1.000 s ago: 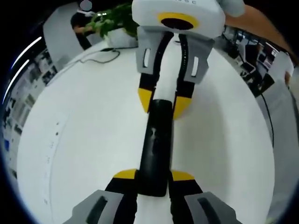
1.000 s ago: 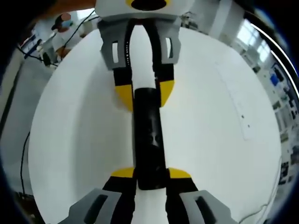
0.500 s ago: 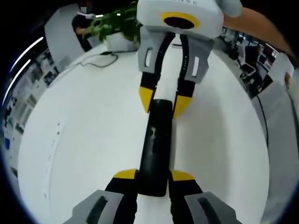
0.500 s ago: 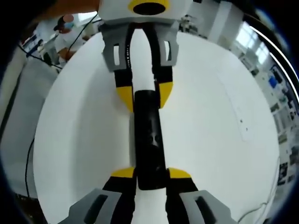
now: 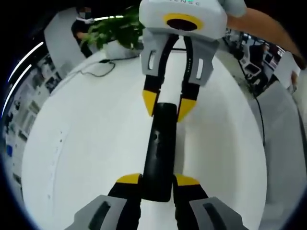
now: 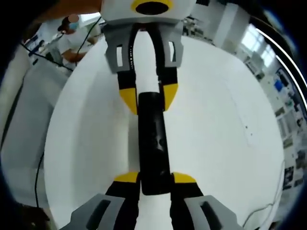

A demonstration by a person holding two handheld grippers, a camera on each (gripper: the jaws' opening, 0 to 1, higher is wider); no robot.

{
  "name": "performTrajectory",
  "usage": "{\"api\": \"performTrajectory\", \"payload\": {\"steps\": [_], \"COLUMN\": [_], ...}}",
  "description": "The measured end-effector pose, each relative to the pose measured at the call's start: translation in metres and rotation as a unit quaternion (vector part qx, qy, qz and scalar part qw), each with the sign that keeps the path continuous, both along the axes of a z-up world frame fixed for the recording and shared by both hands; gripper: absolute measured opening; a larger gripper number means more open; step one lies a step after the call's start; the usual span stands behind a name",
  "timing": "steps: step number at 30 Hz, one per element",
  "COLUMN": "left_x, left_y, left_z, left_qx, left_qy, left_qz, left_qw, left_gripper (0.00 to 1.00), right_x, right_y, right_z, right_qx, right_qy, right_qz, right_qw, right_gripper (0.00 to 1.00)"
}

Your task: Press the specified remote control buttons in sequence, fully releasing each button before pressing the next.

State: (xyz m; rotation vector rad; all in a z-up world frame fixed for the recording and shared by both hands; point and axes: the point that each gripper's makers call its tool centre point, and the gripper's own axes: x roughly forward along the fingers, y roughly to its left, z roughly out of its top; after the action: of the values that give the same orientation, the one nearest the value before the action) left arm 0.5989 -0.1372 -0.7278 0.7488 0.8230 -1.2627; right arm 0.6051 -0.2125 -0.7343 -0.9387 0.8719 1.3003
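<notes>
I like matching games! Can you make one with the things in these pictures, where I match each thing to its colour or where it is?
Things:
1. remote control
2. table
3. plant
4. left gripper

Clues:
A. green, at the far edge of the table
B. black, held at both ends
C. yellow tips, closed on the remote's near end in the left gripper view
D. white, under everything

Pairs: 1-B, 2-D, 3-A, 4-C
</notes>
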Motion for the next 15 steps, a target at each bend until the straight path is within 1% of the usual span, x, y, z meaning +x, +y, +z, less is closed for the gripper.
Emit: {"api": "performTrajectory", "payload": {"steps": [2, 4, 9, 11, 14, 15], "left_x": [-0.004, -0.011, -0.023, -0.029, -0.036, -0.039], "left_y": [0.0, -0.001, -0.003, -0.004, -0.005, -0.005], "left_z": [0.001, 0.002, 0.003, 0.003, 0.003, 0.003], "left_qx": [0.0, 0.001, 0.005, 0.005, 0.003, 0.002], "left_qy": [0.0, 0.001, 0.002, 0.0, 0.003, 0.004], "left_qz": [-0.001, -0.003, -0.006, -0.007, -0.007, -0.007], "left_qw": [1.0, 1.0, 1.0, 1.0, 1.0, 1.0], "left_gripper": [0.24, 0.24, 0.24, 0.24, 0.24, 0.24], "right_x": [-0.005, -0.015, -0.027, -0.03, -0.043, -0.043], "right_y": [0.0, 0.0, -0.003, -0.005, -0.008, -0.009], "right_z": [-0.001, 0.0, 0.002, 0.002, 0.002, 0.002], "right_qx": [0.0, 0.001, 0.002, 0.0, 0.0, 0.0], "right_qy": [0.002, 0.004, 0.004, -0.002, 0.002, 0.002], "right_qz": [0.0, -0.001, -0.001, 0.004, 0.002, 0.002], "right_qw": [1.0, 1.0, 1.0, 1.0, 1.0, 1.0], "right_gripper": [0.21, 0.21, 0.21, 0.21, 0.21, 0.21]}}
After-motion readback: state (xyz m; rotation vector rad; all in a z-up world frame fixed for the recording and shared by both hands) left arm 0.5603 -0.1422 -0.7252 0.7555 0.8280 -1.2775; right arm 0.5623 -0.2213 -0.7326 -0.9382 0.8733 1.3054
